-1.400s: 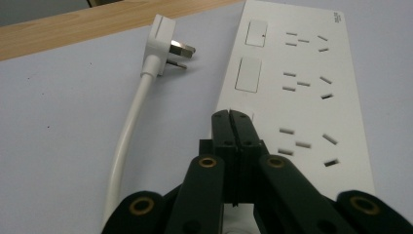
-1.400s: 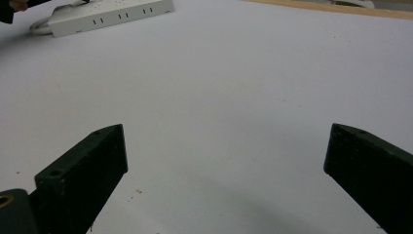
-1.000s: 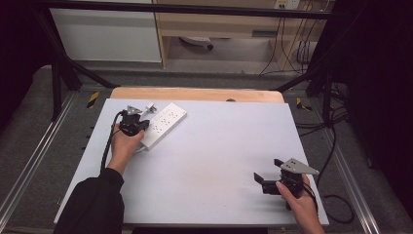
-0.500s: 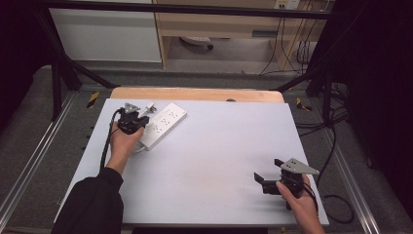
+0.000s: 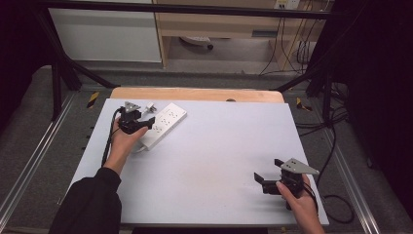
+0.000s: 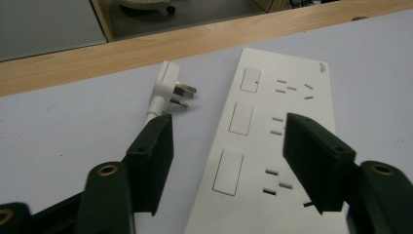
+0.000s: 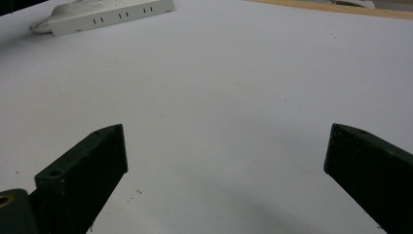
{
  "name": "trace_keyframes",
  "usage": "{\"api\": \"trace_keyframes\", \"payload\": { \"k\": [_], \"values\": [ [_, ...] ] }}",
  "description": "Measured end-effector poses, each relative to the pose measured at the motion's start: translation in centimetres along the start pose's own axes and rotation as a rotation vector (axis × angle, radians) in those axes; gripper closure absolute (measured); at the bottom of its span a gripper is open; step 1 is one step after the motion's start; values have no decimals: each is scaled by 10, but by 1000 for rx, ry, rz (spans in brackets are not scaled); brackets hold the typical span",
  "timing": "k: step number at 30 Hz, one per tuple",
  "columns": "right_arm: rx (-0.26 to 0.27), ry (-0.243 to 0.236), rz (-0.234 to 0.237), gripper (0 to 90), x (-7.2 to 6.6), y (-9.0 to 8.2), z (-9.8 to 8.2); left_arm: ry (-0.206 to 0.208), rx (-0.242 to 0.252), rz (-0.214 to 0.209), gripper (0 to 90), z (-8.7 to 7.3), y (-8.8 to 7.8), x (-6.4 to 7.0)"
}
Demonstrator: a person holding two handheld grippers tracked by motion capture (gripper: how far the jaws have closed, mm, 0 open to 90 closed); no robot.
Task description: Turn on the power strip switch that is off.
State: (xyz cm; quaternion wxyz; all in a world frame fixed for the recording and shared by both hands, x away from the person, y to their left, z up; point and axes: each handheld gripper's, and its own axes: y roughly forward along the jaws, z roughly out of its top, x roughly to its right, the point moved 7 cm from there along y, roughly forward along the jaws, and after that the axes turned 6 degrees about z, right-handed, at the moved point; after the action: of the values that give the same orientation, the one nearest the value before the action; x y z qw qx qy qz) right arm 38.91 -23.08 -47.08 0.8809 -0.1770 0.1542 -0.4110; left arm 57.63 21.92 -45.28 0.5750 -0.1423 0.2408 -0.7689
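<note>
**Left claw spreads over the power strip**

My left claw point(image 6: 229, 146) has just been opening, jaws apart above the white power strip point(image 6: 272, 141) at the table's point(image 5: 214, 161) far-left; its plug point(image 6: 168, 90) lies beside. My right claw point(image 7: 226, 161) hangs spread, empty, near-right.

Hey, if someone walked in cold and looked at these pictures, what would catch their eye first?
Probably the white power strip at the far left of the pale table, with its white plug lying loose beside it. The left gripper hangs over the strip; its jaws have just been opening, pressing on nothing. The right gripper waits open at the near right corner.
</note>
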Motion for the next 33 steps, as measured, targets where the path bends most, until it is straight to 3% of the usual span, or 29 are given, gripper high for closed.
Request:
{"api": "trace_keyframes", "payload": {
  "k": [5, 9, 20, 33],
  "values": [
    [0, -3, 2, 26, 0, 0, 0, -23, 17, -20, 141, 3, -2, 1],
    [-1, -4, 3, 26, 0, 1, 0, -38, 28, -41, 88, 6, -4, 3],
    [1, -4, 2, 26, 0, 0, 0, -28, 36, -63, 85, 15, -11, 10],
    [2, -3, 10, 24, -2, 2, 1, -34, 48, -84, 85, 22, -36, 9]
  ]
}}
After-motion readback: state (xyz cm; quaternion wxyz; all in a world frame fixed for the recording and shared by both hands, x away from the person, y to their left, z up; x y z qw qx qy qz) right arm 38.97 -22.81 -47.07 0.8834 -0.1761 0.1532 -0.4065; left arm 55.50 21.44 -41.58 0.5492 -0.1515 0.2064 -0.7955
